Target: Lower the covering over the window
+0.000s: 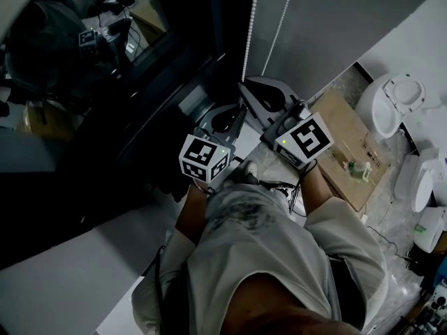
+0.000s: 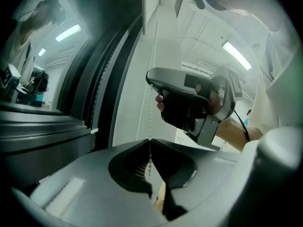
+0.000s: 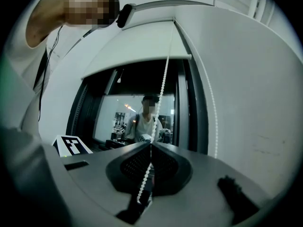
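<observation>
Head view — dark window [image 1: 105, 61], bead chain [image 1: 250, 30], cardboard [image 1: 346, 142], white toilet [image 1: 391, 103] nearby

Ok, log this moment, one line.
left tongs: shut on bead chain | right tongs: shut on bead chain | blind: near top | window: mostly uncovered

Pale grey short-sleeved shirt [image 1: 279, 246]; grey left claw [image 2: 150, 145] and right claw [image 3: 151, 148], each with a black-and-white marker cube [image 1: 204, 158].

Two tongs [image 2: 150, 143] [image 3: 151, 145], two bead-cord strands [image 1: 250, 26] [image 1: 281, 19], one window [image 1: 105, 61], one roller blind [image 3: 142, 46], one cardboard box [image 1: 349, 145]
</observation>
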